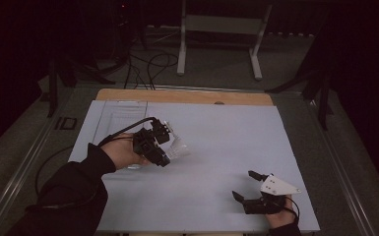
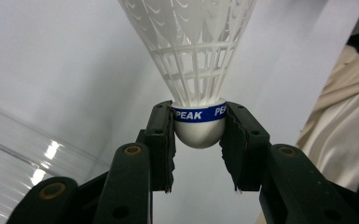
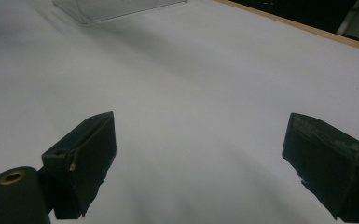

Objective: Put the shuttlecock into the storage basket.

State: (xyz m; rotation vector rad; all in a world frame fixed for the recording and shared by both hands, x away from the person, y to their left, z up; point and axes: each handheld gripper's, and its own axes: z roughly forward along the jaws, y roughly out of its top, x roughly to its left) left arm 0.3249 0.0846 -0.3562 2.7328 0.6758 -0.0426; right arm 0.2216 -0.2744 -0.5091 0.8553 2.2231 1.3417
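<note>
Left claw [image 2: 199, 140] pinching shuttlecock [image 2: 193, 70] by its cork, right claw [image 3: 200, 163] spread, empty

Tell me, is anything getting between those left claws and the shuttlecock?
No. The left gripper is already shut on the shuttlecock, its pads pressing the white cork at the blue band. Nothing lies between pads and cork.

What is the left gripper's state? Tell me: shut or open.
Shut on the shuttlecock. In the left gripper view, the left gripper has both pads pressed against the white cork base, at its blue band.
</note>
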